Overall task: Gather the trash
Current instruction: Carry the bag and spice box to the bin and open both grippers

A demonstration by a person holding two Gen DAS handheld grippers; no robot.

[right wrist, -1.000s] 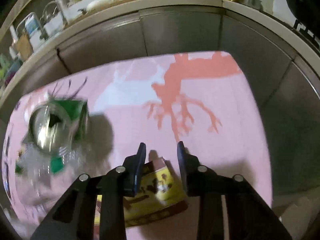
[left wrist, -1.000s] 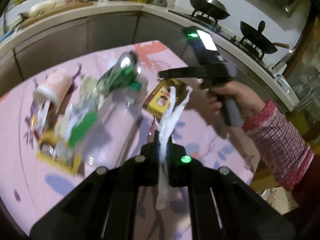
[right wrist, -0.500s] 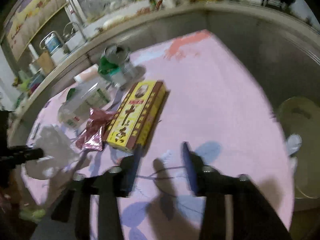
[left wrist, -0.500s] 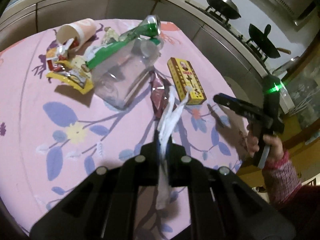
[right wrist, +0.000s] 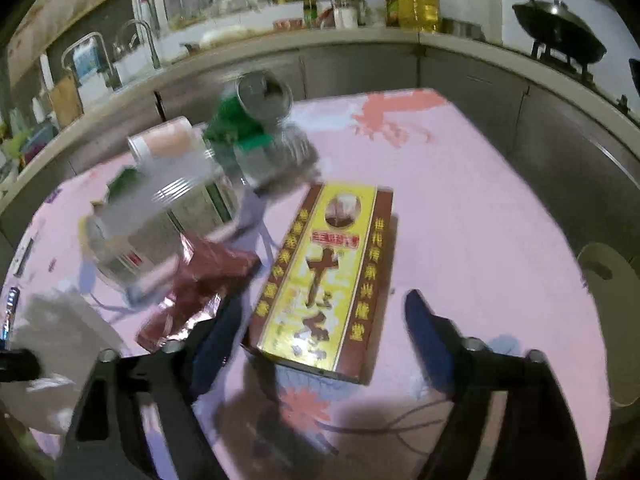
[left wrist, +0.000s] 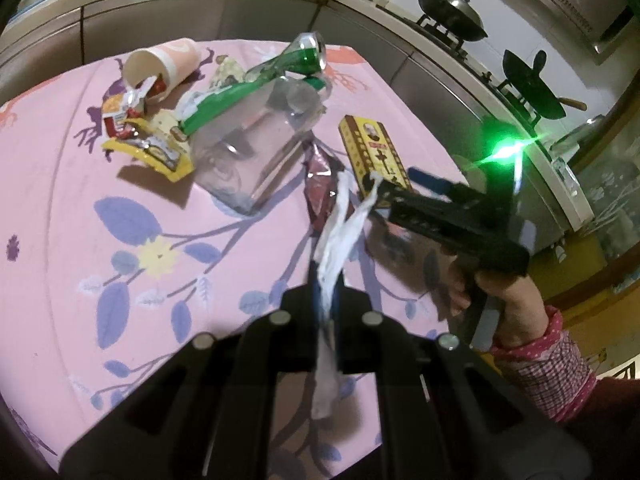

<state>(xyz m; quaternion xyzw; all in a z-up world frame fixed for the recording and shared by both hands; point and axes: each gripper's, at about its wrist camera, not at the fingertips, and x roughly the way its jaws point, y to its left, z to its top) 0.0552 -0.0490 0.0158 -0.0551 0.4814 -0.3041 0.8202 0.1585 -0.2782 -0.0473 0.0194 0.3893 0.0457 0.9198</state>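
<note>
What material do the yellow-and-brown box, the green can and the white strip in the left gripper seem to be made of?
Yellow-and-brown box: probably printed cardboard, with sharp folded edges and a slight gloss.
Green can: looks like thin metal, with a shiny silver end and a dented body.
White strip: likely thin plastic film or tissue, limp and crinkled between the fingers of the left gripper; I cannot tell which.

The worktop (left wrist: 72, 216), covered in a pink floral cloth, carries a cluster of litter: a tipped paper cup (left wrist: 162, 66), crumpled yellow wrappers (left wrist: 148, 140), a clear plastic bottle (left wrist: 248, 152) on its side, a green can (left wrist: 298, 56), a dark red foil packet (left wrist: 320, 176), and a yellow-and-brown box (right wrist: 324, 276) just beside it.
</note>
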